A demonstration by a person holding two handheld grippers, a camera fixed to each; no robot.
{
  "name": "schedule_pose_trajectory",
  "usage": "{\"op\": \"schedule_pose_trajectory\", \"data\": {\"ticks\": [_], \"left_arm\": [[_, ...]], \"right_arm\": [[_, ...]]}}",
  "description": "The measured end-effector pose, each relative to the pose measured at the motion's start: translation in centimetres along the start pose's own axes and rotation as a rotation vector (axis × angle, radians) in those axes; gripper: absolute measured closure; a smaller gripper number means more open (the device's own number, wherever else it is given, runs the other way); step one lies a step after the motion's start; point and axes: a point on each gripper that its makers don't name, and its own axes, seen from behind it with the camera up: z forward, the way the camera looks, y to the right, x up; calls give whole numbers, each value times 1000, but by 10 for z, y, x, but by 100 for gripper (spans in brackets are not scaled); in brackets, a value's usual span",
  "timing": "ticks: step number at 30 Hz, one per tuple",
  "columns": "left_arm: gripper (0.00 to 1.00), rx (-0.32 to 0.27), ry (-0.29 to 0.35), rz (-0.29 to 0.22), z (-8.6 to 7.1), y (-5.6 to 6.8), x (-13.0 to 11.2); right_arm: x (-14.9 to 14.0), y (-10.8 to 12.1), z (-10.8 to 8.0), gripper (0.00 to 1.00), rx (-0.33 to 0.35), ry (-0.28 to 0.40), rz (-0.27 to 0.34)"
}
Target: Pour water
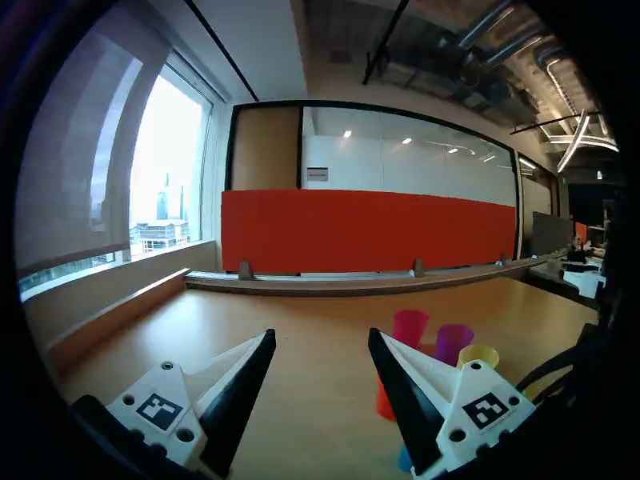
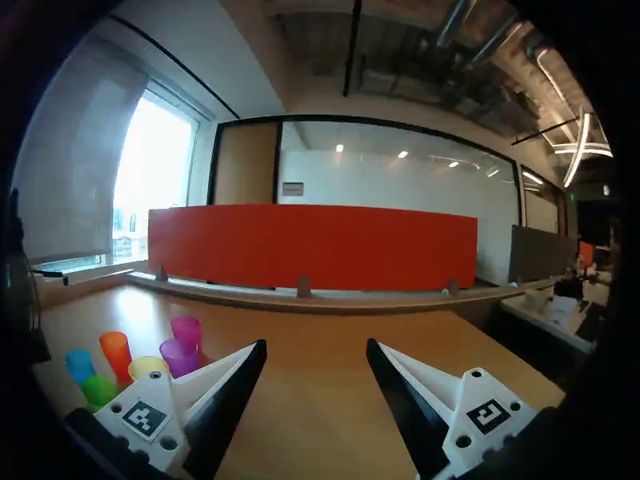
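Several small coloured plastic cups stand in a cluster on the wooden table. In the left gripper view a pink cup [image 1: 410, 326], a purple cup [image 1: 453, 342] and a yellow cup [image 1: 478, 356] sit at the right, partly behind my right finger; an orange cup [image 1: 384, 400] is mostly hidden by it. My left gripper [image 1: 322, 340] is open and holds nothing. In the right gripper view the cups are at the lower left: pink [image 2: 186, 330], purple [image 2: 179, 356], yellow [image 2: 146, 367], orange [image 2: 116, 354], blue [image 2: 79, 365], green [image 2: 98, 391]. My right gripper [image 2: 315, 348] is open above bare table, right of the cups.
A long orange divider panel [image 2: 312, 244] runs along the table's far edge. A window [image 1: 164, 192] is at the left with a wooden ledge [image 1: 112, 316] below it. Another desk with items [image 2: 560, 308] stands at the right.
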Motion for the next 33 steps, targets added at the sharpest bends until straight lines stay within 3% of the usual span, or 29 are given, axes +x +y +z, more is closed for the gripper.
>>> {"op": "schedule_pose_trajectory", "data": {"ticks": [6, 15, 24, 33], "left_arm": [[15, 47, 52, 4, -1, -6, 7], [15, 44, 98, 31, -1, 3, 2], [15, 77, 103, 61, 7, -9, -15], [15, 72, 89, 42, 14, -14, -36]], "right_arm": [[14, 16, -7, 3, -55, 50, 29], [22, 23, -10, 3, -67, 55, 84], [20, 19, -10, 3, -71, 71, 90], [19, 16, -10, 3, -74, 70, 92]]}}
